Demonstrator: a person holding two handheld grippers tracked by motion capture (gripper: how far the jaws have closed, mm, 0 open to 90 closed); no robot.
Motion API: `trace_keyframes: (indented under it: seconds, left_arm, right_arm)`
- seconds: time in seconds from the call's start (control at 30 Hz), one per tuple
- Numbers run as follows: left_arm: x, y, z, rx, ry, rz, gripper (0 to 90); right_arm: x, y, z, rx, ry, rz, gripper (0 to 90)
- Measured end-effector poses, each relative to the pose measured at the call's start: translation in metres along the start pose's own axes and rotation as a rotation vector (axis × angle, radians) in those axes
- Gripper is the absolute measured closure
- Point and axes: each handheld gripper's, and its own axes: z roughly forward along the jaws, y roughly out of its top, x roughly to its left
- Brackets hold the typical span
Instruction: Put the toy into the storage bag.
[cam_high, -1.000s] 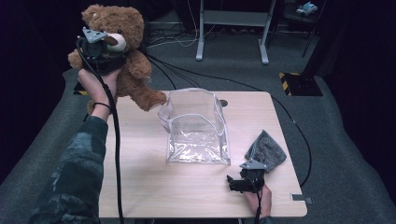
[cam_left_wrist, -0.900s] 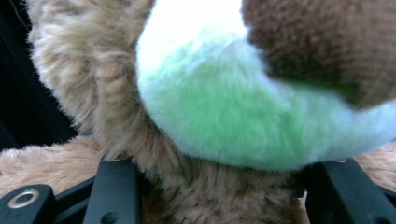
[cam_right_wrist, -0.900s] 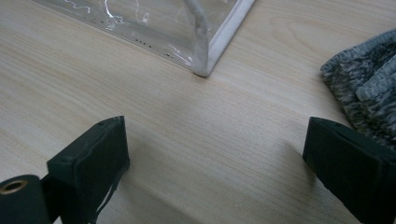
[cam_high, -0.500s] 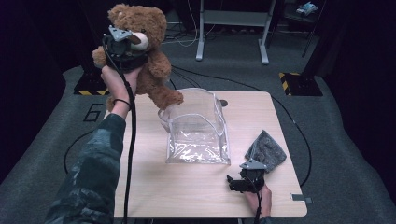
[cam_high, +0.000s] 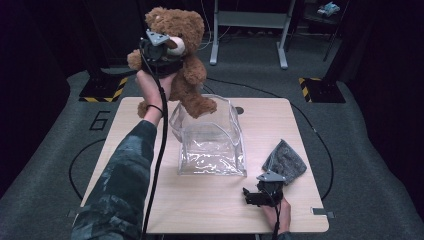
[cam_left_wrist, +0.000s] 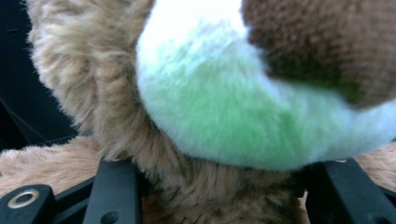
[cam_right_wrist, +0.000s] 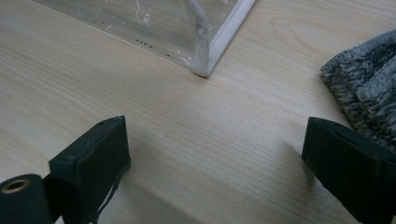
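Fur of the teddy bear hides the left claw's tips.

high view looked forward and down from above the near edge of the tabletop. left gripper view pressed close against the teddy bear. right gripper view skimmed low, sharing the clear bag corner and grey cloth.

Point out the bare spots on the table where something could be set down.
Bare wood lies left of the clear bag, out to the table edge, and along the near edge between that bag and the right gripper. The right side is crowded: the grey cloth sits close by that gripper. The left gripper holds the teddy bear above the bag.
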Motion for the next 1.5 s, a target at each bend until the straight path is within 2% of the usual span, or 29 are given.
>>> trace_keyframes:
  seconds: [0.43,0.6,0.83,0.93,0.97,1.07,1.23,1.43,1.5]
  left_arm:
    - [-0.036,-0.010,0.027,-0.005,-0.048,-0.038,47.1]
    - [-0.048,-0.018,0.035,0.003,-0.068,-0.036,47.0]
    - [-0.052,-0.030,0.042,0.018,-0.090,-0.058,46.8]
    - [-0.049,-0.034,0.043,0.017,-0.104,-0.101,46.8]
    - [-0.049,-0.036,0.044,0.018,-0.108,-0.105,46.8]
    - [-0.052,-0.042,0.044,0.026,-0.115,-0.123,46.7]
    - [-0.058,-0.055,0.044,0.052,-0.142,-0.129,45.9]
    - [-0.064,-0.069,0.043,0.105,-0.161,-0.115,45.0]
    - [-0.066,-0.073,0.043,0.111,-0.166,-0.131,44.7]
  right_arm:
    - [0.001,0.000,0.000,-0.005,0.008,0.010,7.2]
    - [0.001,0.000,0.000,-0.007,0.004,0.003,7.4]
    - [0.000,0.000,0.000,-0.004,-0.001,-0.008,7.7]
    - [0.000,0.000,0.000,-0.004,-0.002,-0.009,7.7]
    - [0.001,0.000,0.000,-0.009,-0.005,0.005,7.7]
    - [0.000,0.000,0.000,-0.005,-0.002,-0.008,7.7]
    - [0.000,0.000,0.000,-0.005,-0.003,-0.008,7.7]
    - [0.000,0.000,0.000,-0.005,-0.003,-0.008,7.7]
    - [0.000,0.000,0.000,-0.005,-0.003,-0.008,7.7]
